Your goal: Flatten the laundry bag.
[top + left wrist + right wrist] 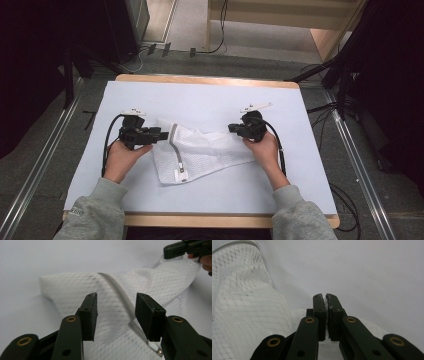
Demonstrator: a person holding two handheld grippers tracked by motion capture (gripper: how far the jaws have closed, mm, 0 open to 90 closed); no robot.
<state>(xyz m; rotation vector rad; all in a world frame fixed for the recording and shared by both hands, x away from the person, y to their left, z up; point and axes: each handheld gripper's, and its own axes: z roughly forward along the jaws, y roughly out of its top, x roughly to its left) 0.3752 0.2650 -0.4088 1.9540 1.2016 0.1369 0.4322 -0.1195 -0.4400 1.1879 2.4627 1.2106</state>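
Two grippers at a white mesh bag (200,152), no readable writing: left gripper (161,135) jaws apart over zipper (120,293); right gripper (232,128) clamped on the bag's right edge.

Bare white table cover (210,97) all round — only the mesh bag (200,152) obstructs.

one white mesh bag (200,150), two hand-held grippers, one table (210,80)
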